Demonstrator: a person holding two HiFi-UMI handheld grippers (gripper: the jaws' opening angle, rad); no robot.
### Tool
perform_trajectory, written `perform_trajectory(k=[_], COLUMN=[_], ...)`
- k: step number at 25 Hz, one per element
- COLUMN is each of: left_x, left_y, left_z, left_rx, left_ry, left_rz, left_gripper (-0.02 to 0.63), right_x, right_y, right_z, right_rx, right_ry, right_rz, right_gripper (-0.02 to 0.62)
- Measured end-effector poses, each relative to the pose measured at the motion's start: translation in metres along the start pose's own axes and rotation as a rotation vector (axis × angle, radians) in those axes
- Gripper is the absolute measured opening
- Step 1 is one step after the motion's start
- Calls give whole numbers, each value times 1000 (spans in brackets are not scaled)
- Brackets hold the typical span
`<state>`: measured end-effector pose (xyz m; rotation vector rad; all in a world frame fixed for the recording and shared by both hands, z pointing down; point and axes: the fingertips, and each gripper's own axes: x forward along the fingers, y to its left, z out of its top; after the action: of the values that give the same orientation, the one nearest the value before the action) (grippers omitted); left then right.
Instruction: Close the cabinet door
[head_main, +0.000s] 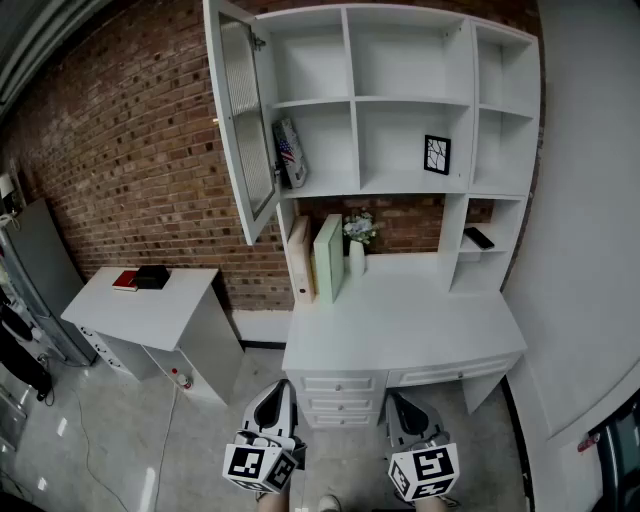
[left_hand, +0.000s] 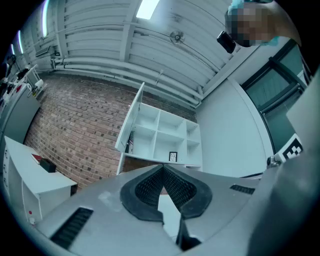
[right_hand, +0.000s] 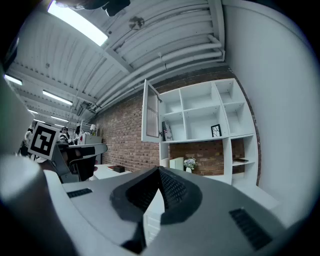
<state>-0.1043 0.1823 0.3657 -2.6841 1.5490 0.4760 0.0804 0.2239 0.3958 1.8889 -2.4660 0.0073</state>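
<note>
**Door open, both claws shut and far from it**

Low side table (head_main: 150, 305) at left of the head view, not involved. The cabinet door (head_main: 245, 130) stands in the upper left of centre, swung out from the left edge of the shelf unit (head_main: 410, 100) and well short of closed.

Risks, as judged from here:
- A flag-printed item (head_main: 289, 152) leans in the compartment just behind the door. If it sticks out past the shelf edge, the door may catch on it.
- A closed claw tip pushing on the ribbed panel could slide off.
- A hard push could slam the door and shake the shelves.

Left claw (head_main: 279, 392), bottom centre: jaws fully together, nothing held, nothing touched. Right claw (head_main: 398, 400), just to its right: jaws also meet at the tips, empty. Both hang in front of the table (head_main: 400, 330), well apart from the door.
</note>
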Motion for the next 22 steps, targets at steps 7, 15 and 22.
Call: perform_trajectory(k=[7, 15, 22], left_x=[10, 42, 79], left_y=[-3, -5, 17], left_z=[4, -4, -16], left_rx=[4, 9, 16], left_ry=[-8, -11, -8], left_rz=[-12, -29, -18], left_gripper=[6, 6, 6], right_x=[1, 13, 54], right_y=[-4, -33, -57], right_z=[4, 14, 3], right_rx=[-13, -7, 152], right_ry=[-15, -78, -34], right_rz=[-7, -40, 18], right_gripper=[0, 0, 0])
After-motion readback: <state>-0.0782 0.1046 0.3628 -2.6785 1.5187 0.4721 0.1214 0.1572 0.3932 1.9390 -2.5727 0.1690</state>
